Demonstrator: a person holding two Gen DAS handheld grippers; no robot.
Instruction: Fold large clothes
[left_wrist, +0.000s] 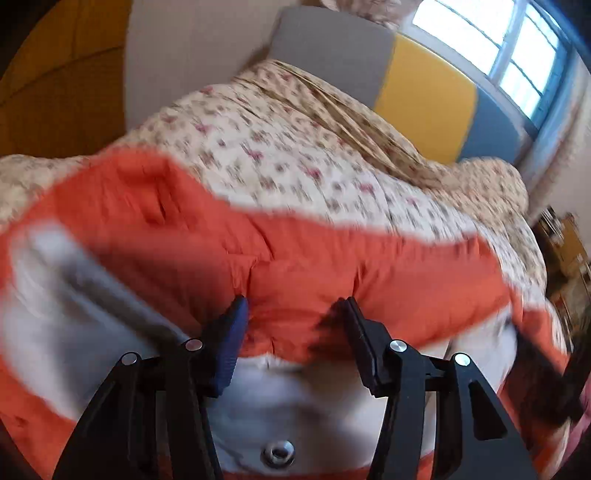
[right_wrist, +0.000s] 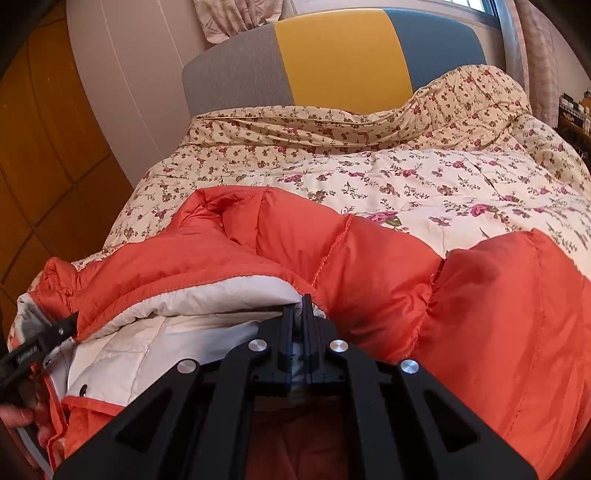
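An orange puffer jacket (right_wrist: 369, 266) with a white lining (right_wrist: 155, 332) lies across the near end of the bed. My right gripper (right_wrist: 297, 306) is shut on the jacket's front edge, where the orange shell meets the lining. A strip of fabric shows between its pads. In the left wrist view, which is motion-blurred, my left gripper (left_wrist: 293, 310) stands open over the jacket (left_wrist: 332, 266). Its jaws are well apart and the pads press on nothing. White lining (left_wrist: 295, 402) and a metal snap (left_wrist: 277, 452) lie below it. The left gripper (right_wrist: 55, 332) also shows at the jacket's left edge in the right wrist view.
A floral quilt (right_wrist: 369, 173) covers the bed, bunched up at the far right. Behind it is a grey, yellow and blue headboard (right_wrist: 340, 55) under a window (left_wrist: 498, 40). Wooden panels (right_wrist: 40, 147) stand to the left. A hand (right_wrist: 16, 417) shows at the lower left.
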